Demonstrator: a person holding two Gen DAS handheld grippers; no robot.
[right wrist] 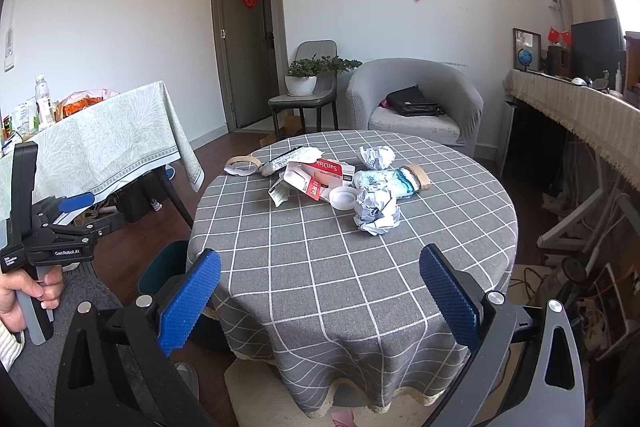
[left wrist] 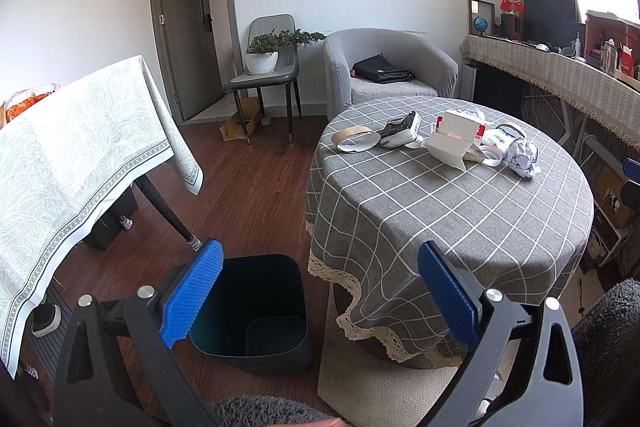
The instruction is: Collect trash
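Note:
Trash lies in a heap on the far half of the round grey-checked table [right wrist: 320,267]: a red-and-white carton [right wrist: 320,179], two crumpled paper balls [right wrist: 376,213], a white lid [right wrist: 342,197], a plastic wrapper [right wrist: 400,183], a cardboard tape ring [right wrist: 240,165] and a dark packet [right wrist: 280,161]. My right gripper [right wrist: 320,295] is open over the table's near edge, well short of the heap. My left gripper [left wrist: 320,287] is open with nothing in it, hovering between the table's left edge and a dark teal bin [left wrist: 256,311] on the floor. The same carton [left wrist: 456,135] and paper ball [left wrist: 522,157] show far off.
A second table with a pale patterned cloth [left wrist: 80,147] stands left of the bin. Behind the round table are a grey armchair [right wrist: 416,107] with a black bag and a chair bearing a potted plant [right wrist: 302,83]. A draped counter [right wrist: 580,107] runs along the right. A hand [right wrist: 20,303] grips the left tool.

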